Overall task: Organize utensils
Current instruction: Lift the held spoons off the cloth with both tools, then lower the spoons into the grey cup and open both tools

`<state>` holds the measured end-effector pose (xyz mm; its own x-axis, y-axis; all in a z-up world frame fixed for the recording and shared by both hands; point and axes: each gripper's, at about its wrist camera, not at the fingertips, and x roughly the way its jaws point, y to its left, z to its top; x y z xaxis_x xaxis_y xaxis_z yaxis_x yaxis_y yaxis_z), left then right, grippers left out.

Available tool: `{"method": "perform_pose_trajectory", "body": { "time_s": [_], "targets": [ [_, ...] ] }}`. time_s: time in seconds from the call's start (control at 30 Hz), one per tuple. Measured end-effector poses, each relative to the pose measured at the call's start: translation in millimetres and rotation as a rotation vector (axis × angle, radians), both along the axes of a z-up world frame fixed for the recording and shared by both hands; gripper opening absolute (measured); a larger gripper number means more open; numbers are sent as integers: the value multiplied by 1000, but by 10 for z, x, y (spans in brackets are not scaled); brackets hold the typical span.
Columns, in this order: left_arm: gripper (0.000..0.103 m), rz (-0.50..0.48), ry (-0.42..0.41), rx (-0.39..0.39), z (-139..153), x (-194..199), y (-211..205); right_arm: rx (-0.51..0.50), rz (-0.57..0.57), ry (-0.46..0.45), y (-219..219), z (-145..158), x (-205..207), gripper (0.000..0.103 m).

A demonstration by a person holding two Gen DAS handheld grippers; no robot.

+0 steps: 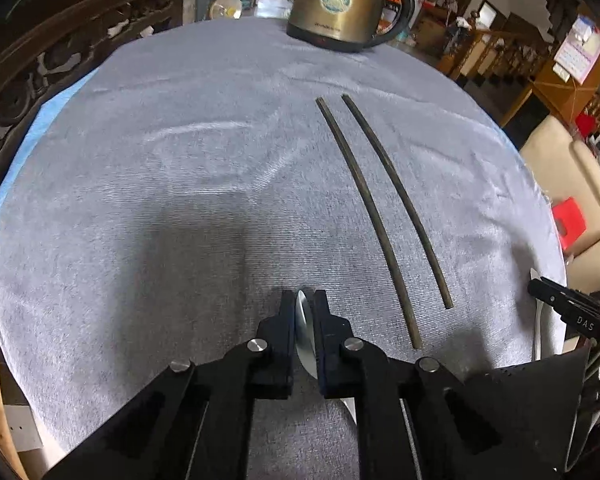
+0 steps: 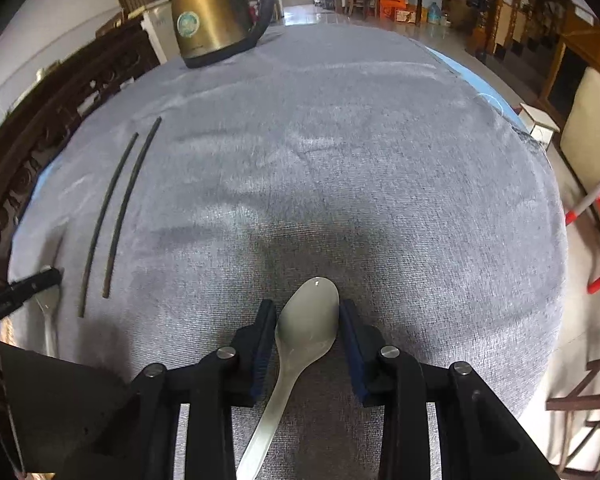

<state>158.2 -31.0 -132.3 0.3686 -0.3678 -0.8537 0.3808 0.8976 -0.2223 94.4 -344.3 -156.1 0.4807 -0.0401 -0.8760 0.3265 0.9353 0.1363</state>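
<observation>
Your left fingers (image 1: pixel 287 320) were pinched on the bowl of a metal spoon (image 1: pixel 303 334), held on edge between the pads, its handle running back beneath the left gripper (image 1: pixel 304 312) and low over the grey cloth (image 1: pixel 180 200) that covered the surface. Your right fingers (image 2: pixel 266 332) stood partly spread on either side of a pale spoon (image 2: pixel 306 320); whether the pads pressed its bowl could not be told, though the handle trailed back under the right gripper (image 2: pixel 308 320). Between the two spoons lay a pair of dark chopsticks (image 1: pixel 380 208), side by side and nearly parallel, not touching. A brass-coloured kettle (image 1: pixel 336 0) stood at the far edge, well apart from the setting.

You appeared to be at the placing step: a spoon on each flank of the chopsticks. The next move seemed to call for easing both spoons flat onto the cloth, handles in line with the chopsticks, then spreading the fingers and lifting clear without dragging either spoon askew.
</observation>
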Motion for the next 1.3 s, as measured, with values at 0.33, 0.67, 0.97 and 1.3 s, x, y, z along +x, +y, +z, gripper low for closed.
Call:
{"method": "perform_pose_trajectory", "body": {
  "time_s": [0.33,0.67,0.97,1.3],
  "targets": [
    [8,114,-235,-154,593,-645,392,130,-93,-372,-140,422,-588,35],
    [8,211,-579,-254,1274,-1404,409,8,-193,-758,177,1006,-1322,35],
    [8,287,-782,-323,1537,-1754,348,-191,-233,-987,802,1348,-1571,35],
    [8,356,-753,-353,1210,-1669,265,-303,-217,-1049,1231,1219,-1362,35]
  ]
}}
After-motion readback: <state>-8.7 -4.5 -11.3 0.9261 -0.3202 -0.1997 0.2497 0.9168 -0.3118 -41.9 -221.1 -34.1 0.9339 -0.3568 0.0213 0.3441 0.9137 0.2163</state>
